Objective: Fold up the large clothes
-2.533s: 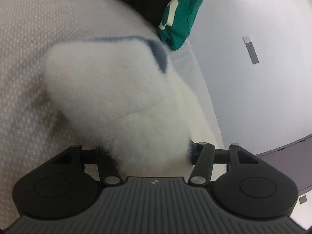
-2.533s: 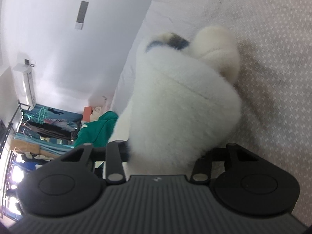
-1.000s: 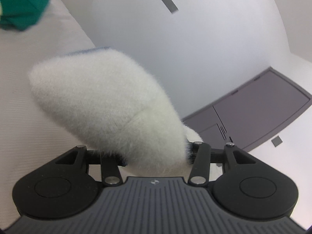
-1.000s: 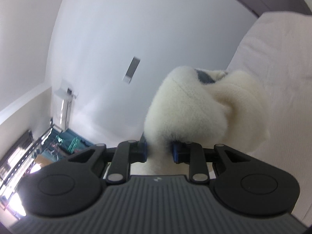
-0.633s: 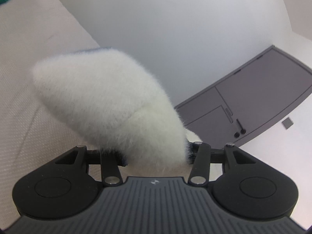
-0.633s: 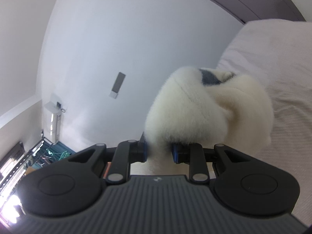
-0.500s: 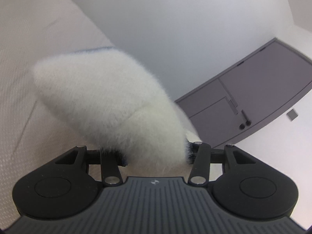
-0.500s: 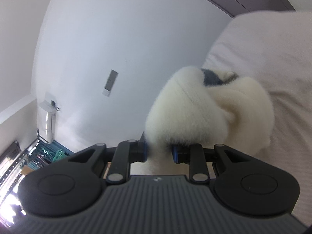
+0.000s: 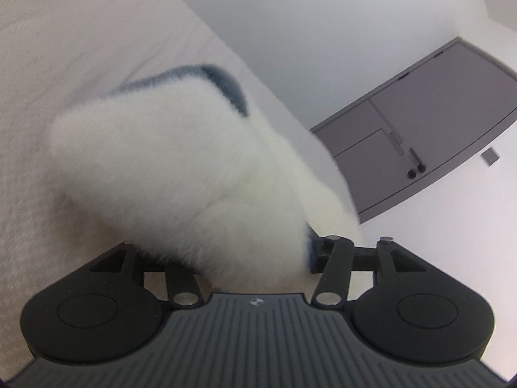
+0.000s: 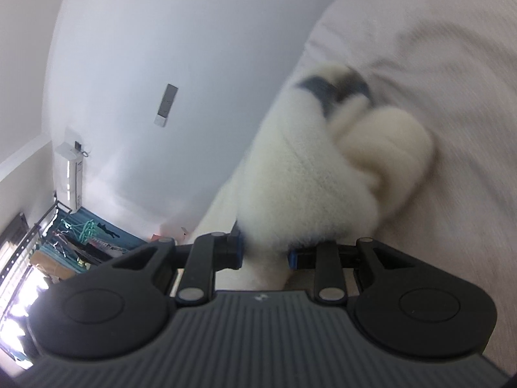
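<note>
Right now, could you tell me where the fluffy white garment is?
The fluffy white garment fills the middle of both wrist views, bunched between the left gripper and the right gripper, just above the pale bedspread.

Bedroom: bed point(image 9: 80, 48), wardrobe point(image 9: 436, 129), clothes rack point(image 10: 64, 242).

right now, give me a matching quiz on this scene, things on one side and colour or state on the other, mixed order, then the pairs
Things
1. fleece
2. cabinet
3. trim
4. wall

Colour or state
a. blue-grey edge band
b. white, bare but for a small plate
c. fluffy cream, between both grippers' jaws
d. grey with dark handles

Pairs: 1-c, 2-d, 3-a, 4-b
</note>
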